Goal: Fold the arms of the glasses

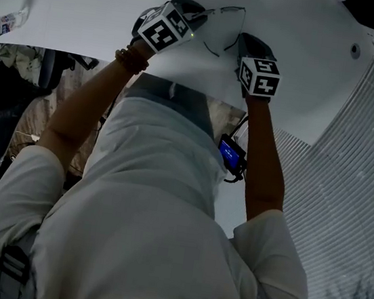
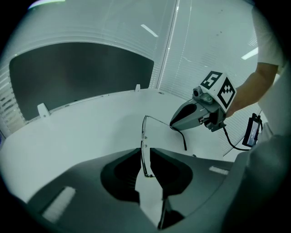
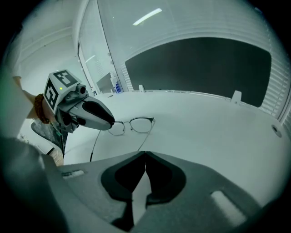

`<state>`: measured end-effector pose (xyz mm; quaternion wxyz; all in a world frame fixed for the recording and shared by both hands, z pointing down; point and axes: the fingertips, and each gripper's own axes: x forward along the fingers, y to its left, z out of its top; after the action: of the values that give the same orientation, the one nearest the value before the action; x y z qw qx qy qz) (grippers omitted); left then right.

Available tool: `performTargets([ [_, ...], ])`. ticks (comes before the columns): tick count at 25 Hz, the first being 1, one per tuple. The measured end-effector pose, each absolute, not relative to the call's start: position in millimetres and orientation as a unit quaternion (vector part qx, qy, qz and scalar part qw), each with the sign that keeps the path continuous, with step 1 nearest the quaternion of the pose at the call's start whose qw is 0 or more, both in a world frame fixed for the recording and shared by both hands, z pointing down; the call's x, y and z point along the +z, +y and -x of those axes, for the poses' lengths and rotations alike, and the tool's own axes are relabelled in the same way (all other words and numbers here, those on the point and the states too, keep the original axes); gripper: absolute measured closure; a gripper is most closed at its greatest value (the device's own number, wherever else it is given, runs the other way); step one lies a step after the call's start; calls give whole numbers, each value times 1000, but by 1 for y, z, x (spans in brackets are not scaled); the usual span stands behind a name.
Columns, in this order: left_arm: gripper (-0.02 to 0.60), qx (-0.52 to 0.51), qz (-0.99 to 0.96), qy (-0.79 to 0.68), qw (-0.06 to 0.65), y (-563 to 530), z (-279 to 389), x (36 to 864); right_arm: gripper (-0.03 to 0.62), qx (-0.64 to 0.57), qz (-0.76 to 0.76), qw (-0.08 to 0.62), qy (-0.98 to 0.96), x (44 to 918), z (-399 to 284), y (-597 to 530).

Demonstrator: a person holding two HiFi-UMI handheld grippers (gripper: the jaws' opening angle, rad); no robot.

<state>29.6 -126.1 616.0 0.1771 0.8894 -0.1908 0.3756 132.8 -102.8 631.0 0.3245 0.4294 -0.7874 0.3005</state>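
Thin metal-rimmed glasses (image 1: 227, 10) lie on the white table (image 1: 89, 9) with both arms spread. My left gripper (image 1: 203, 19) is shut on the front of the glasses (image 2: 143, 136), whose rim runs edge-on between its jaws. From the right gripper view its tip (image 3: 111, 124) covers the outer edge of one lens of the glasses (image 3: 136, 124). My right gripper (image 1: 242, 40) is shut on one arm (image 2: 159, 120); that arm (image 3: 148, 136) runs from the hinge straight into its closed jaws. The other arm (image 3: 93, 145) trails free toward the table edge.
A dark panel (image 2: 77, 73) stands behind the table's far rim, with window blinds (image 1: 365, 148) at the side. A small packet (image 1: 5, 22) lies at the table's left and a small round fitting (image 1: 355, 49) at its right. A device with a blue screen (image 1: 231, 155) hangs at the person's waist.
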Motion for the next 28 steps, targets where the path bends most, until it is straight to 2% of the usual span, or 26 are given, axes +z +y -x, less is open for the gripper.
performTargets([
  [28,512,360,-901,-138,198,-103,-50,609,591,295,-384,321,-814,626,-78,-110],
])
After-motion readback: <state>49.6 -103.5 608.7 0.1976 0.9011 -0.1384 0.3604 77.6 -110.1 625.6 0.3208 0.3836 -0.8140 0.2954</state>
